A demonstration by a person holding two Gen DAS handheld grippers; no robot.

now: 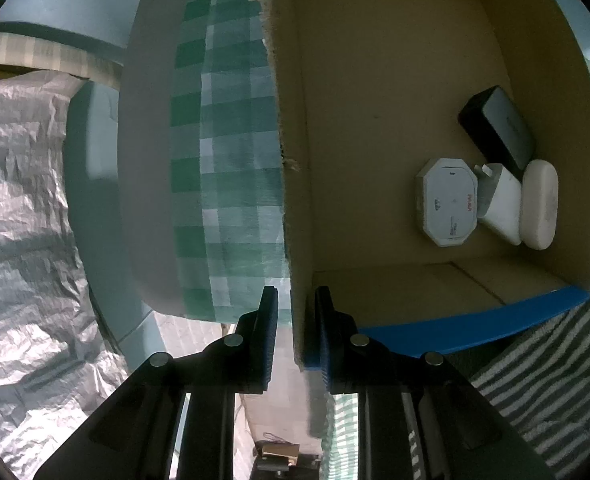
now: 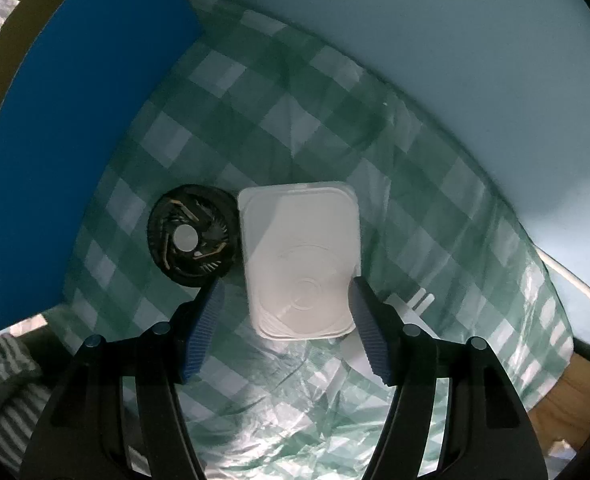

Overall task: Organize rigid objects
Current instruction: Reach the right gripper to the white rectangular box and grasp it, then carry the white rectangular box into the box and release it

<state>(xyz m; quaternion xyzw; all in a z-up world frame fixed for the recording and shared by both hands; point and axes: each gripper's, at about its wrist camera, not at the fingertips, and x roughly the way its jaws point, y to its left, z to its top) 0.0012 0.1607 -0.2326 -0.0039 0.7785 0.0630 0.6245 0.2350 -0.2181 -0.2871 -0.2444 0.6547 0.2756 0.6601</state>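
My left gripper (image 1: 295, 294) is shut on the wall of a cardboard box (image 1: 291, 240), one finger on each side of it. Inside the box lie a white octagonal device (image 1: 447, 204), a white charger (image 1: 499, 208), a white oval case (image 1: 540, 204) and a black box (image 1: 497, 130). My right gripper (image 2: 285, 284) is open, its fingers on either side of the near end of a white rectangular plastic case (image 2: 301, 256) on the checked cloth. A black round fan (image 2: 193, 236) lies just left of the case.
The green checked tablecloth (image 2: 335, 128) covers the table. The box's blue outer side (image 2: 67, 140) stands left of the fan. A white plug piece (image 2: 411, 304) lies by my right finger. Silver crinkled sheeting (image 1: 23, 220) and a striped cloth (image 1: 543, 372) lie around.
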